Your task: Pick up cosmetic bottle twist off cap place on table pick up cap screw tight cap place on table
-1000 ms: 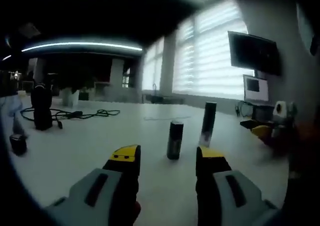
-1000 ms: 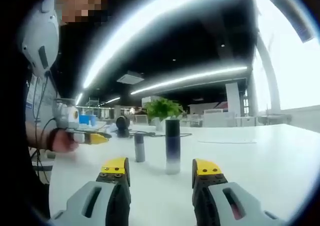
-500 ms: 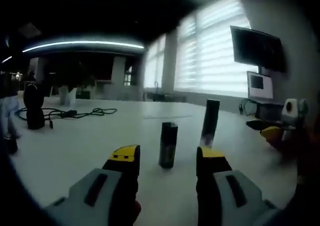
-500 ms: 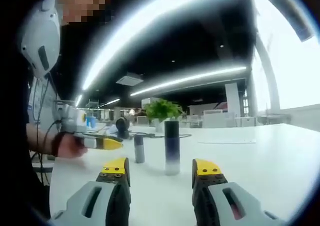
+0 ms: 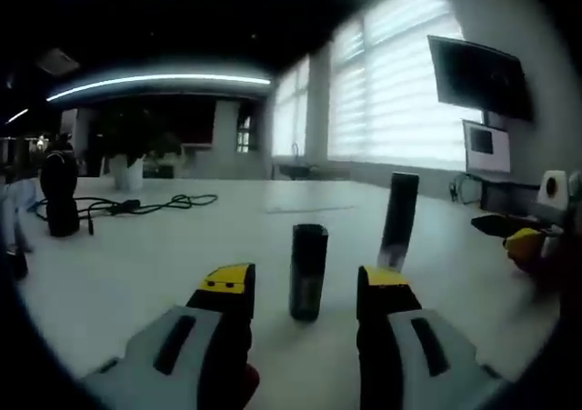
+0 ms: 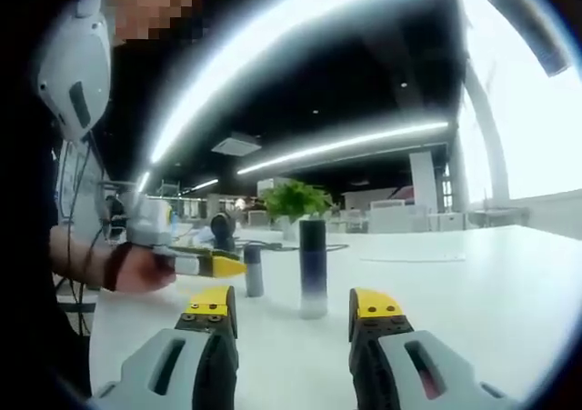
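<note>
My left gripper (image 5: 303, 283) has its jaws apart, nothing between the pads, low over the white table (image 5: 136, 265). The short dark bottle (image 5: 308, 271) stands upright just beyond the tips, lined up with the gap but not touched. The taller cosmetic bottle (image 5: 398, 220) stands upright further off to the right, apart from the short one. A black cable (image 5: 136, 205) lies far left on the table next to a dark object (image 5: 57, 192).

My right gripper (image 6: 293, 305) is open too, holding nothing. In the right gripper view the tall bottle (image 6: 313, 266) stands upright just past the gap, dark on top and paler at the bottom. The short bottle (image 6: 254, 270) sits left of it and a bit further back. A hand (image 6: 136, 269) brings the left gripper in from the left, its yellow tip just beside the short bottle; contact I cannot tell. A green plant (image 6: 296, 198) is far behind.
</note>
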A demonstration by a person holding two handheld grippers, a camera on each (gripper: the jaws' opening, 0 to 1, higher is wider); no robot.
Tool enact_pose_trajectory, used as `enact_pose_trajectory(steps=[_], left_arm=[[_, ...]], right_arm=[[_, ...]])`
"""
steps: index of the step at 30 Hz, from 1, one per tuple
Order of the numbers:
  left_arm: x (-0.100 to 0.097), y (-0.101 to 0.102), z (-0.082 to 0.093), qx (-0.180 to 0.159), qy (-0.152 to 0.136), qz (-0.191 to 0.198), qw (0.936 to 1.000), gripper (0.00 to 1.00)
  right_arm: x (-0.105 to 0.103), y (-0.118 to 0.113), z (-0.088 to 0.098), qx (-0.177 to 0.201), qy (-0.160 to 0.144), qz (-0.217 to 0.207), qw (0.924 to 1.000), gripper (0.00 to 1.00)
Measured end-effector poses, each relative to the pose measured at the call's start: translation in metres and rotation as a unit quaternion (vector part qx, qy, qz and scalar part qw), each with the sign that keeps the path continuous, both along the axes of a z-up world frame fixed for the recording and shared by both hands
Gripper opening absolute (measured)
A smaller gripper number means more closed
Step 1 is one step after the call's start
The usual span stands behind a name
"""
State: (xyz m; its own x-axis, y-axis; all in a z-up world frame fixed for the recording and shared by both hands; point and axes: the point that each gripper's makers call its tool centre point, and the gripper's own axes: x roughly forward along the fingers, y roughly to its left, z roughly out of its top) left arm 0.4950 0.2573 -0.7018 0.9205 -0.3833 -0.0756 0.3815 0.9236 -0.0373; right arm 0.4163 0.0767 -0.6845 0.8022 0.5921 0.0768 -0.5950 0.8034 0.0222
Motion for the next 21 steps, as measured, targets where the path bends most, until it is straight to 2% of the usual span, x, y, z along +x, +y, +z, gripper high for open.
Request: enact_pose_trajectory(steps=[9, 18, 21], left_arm=[[0.013, -0.006, -0.007, 0.015, 0.000, 0.018, 0.9997, 0.33], [0.023, -0.005, -0.018, 0.025, 0.021, 0.026, 0.9991, 0.32], [0.028, -0.005, -0.017, 0.033, 0.014, 0.033, 0.9988, 0.30]], right_arm=[[0.000, -0.002, 0.000, 0.003, -0.002, 0.000, 1.0000, 0.42], [0.000, -0.002, 0.000, 0.007, -0.002, 0.001, 1.0000, 0.42], [-0.001, -0.002, 0.001, 0.007, -0.003, 0.001, 1.0000, 0.42]])
